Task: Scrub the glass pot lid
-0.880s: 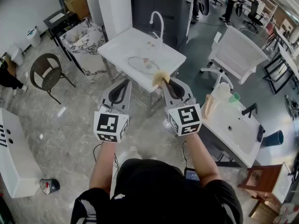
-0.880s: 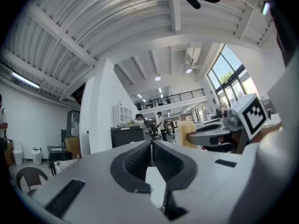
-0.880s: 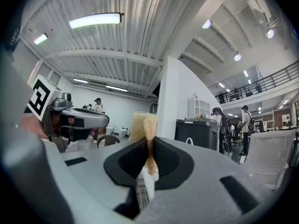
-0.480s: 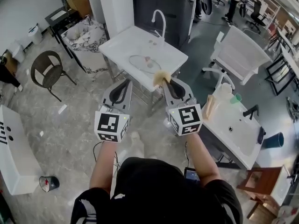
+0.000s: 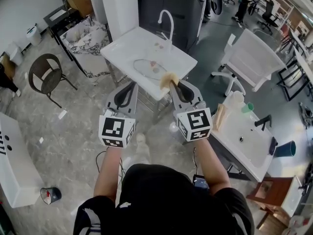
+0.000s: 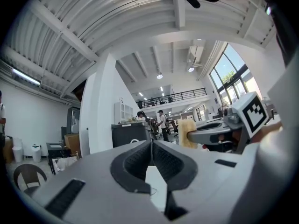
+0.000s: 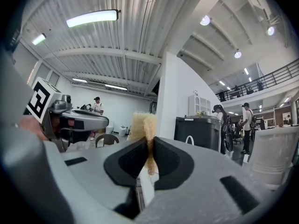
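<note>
Flat on the white counter [image 5: 124, 50], upper middle of the head view: the glass pot lid [image 5: 146, 70], knob up, oval outline stretched left to right across the frame. Just above it in the frame, a white faucet [image 5: 166, 19]. Against the earlier frames, hardly any change: lid at nearly the same spot, both tongs in the same places. Below the lid and apart from it, the right tongs [image 5: 172, 86], clenched on a yellow sponge [image 5: 168, 80] that overlaps the counter's near edge. Lower left of the lid, the left tongs [image 5: 131, 85], clenched tight with nothing between.
</note>
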